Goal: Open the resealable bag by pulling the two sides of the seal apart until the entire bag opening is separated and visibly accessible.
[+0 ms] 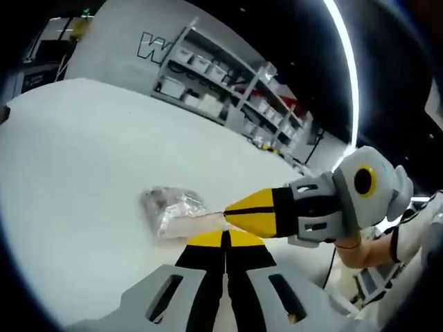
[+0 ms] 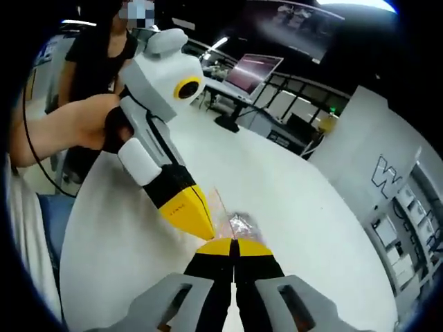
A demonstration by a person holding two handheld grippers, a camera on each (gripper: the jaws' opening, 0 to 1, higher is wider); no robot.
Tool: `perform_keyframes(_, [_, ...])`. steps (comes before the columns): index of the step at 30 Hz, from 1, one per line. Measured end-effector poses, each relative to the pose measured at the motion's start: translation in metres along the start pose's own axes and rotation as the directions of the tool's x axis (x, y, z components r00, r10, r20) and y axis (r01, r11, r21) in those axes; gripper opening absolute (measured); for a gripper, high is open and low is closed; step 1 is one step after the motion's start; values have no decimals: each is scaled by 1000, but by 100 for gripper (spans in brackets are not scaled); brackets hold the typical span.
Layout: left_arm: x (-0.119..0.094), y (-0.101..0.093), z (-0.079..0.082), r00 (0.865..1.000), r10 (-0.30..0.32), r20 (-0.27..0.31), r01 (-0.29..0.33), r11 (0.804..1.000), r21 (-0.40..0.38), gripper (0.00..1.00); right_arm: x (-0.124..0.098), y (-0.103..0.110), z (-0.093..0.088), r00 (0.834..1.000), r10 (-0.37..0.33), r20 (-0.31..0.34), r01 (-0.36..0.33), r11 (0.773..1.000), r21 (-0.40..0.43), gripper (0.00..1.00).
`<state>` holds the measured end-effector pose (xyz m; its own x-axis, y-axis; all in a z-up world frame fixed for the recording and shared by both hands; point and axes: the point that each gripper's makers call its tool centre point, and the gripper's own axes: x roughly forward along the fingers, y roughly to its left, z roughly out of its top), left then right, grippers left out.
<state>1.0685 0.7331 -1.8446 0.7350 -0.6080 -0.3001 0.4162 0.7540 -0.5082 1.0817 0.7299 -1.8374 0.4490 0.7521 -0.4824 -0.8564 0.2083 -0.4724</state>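
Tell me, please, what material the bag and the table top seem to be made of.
The bag looks like thin clear plastic film: it is see-through, crinkled, and catches glints of light. The table top looks like a smooth, matte white laminate or painted board, evenly coloured with only soft reflections; the exact material cannot be told.

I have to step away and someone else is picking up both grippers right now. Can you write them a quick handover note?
Left tongs: shut on the top edge of the resealable bag.
Right tongs: shut on the same edge, tip to tip with the left.
Bag: clear, contents inside, lying on the white table.
Done: both sides of the seal appear gripped.
Left: pull the tongs apart until the whole opening separates; no gap is visible yet.
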Motion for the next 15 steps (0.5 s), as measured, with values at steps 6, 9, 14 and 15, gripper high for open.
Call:
perform_keyframes(6, [0, 0, -2, 1000, 3, -11, -3, 1000, 5, 0, 0, 0, -1, 1000, 0, -1, 0, 1000, 0, 0])
perform_keyframes(9, [-1, -2, -2, 1000, -4, -14, 4, 1000, 1, 0, 1, -5, -1, 1000, -15, -2, 15, 1000, 2, 0])
perform_keyframes(14, [1, -3, -4, 1000, -4, -28, 4, 1000, 9, 0, 1, -9, -2, 1000, -26, -8, 26, 1000, 11, 0])
perform_keyframes(15, [1, -3, -5, 999, -6, -32, 6, 1000, 6, 0, 1, -9, -2, 1000, -23, -7, 23, 1000, 13, 0])
